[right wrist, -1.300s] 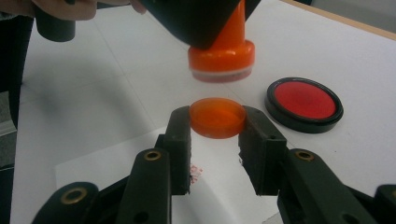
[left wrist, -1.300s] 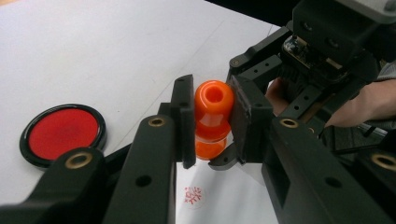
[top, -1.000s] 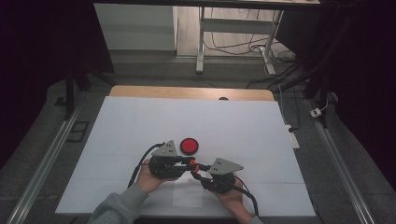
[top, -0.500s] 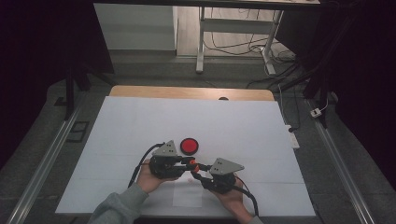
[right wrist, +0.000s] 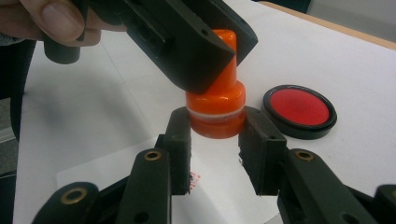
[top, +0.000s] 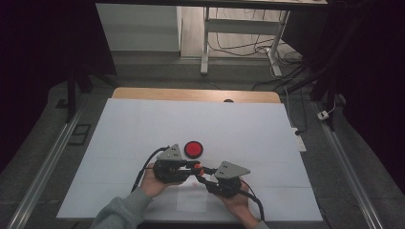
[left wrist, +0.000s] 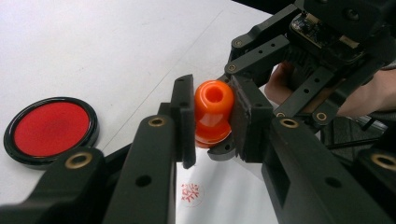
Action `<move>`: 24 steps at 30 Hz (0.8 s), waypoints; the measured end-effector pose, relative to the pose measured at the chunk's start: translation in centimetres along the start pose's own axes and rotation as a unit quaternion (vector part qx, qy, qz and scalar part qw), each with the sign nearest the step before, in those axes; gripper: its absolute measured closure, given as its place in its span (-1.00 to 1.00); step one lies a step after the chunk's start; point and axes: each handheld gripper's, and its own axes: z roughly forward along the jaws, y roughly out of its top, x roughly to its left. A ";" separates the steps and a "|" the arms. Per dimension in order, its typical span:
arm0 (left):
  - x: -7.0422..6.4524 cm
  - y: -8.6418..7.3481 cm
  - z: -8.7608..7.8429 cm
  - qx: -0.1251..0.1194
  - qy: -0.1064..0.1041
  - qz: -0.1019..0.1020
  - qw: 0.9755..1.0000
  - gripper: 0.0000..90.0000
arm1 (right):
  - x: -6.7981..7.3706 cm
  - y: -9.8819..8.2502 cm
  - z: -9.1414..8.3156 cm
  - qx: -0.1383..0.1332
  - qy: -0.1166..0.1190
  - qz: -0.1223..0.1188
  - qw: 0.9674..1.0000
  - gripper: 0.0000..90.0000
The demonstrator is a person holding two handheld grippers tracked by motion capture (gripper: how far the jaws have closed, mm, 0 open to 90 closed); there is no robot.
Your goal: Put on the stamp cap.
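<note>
An orange stamp (top: 198,170) hangs just above the white sheet, held between both grippers. My left gripper (left wrist: 211,116) is shut on its narrow handle; in the high view this gripper (top: 192,166) reaches in from the left. My right gripper (right wrist: 215,133) is shut on the stamp's wider base (right wrist: 215,114); in the high view it (top: 204,174) comes in from the right. A round red ink pad (top: 193,149) in a black rim lies on the table just behind the stamp. Under the stamp lies a white paper slip (top: 191,200) with a small red imprint (left wrist: 190,192).
A large white sheet (top: 191,119) covers the table, with a wooden edge (top: 191,94) at the far side. A white power strip (top: 298,138) lies off the right edge. Metal rails (top: 43,162) run along both sides, and desk legs and cables stand beyond.
</note>
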 end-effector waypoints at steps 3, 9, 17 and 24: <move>0.0 0.0 0.0 -0.001 0.001 0.001 1.000 0.60 | 0.0 0.0 0.0 -0.001 0.001 0.001 1.000 0.43; 0.0 -0.1 0.1 0.001 0.001 0.000 1.000 0.60 | 0.0 0.0 0.0 -0.005 0.001 0.003 1.000 0.43; 0.0 -0.1 0.1 0.000 0.001 0.000 1.000 0.60 | 0.1 0.0 -0.1 -0.007 0.000 0.002 1.000 0.44; 0.1 -0.1 0.2 -0.002 -0.002 -0.003 1.000 0.61 | 0.1 0.1 -0.1 -0.006 -0.003 -0.002 1.000 0.44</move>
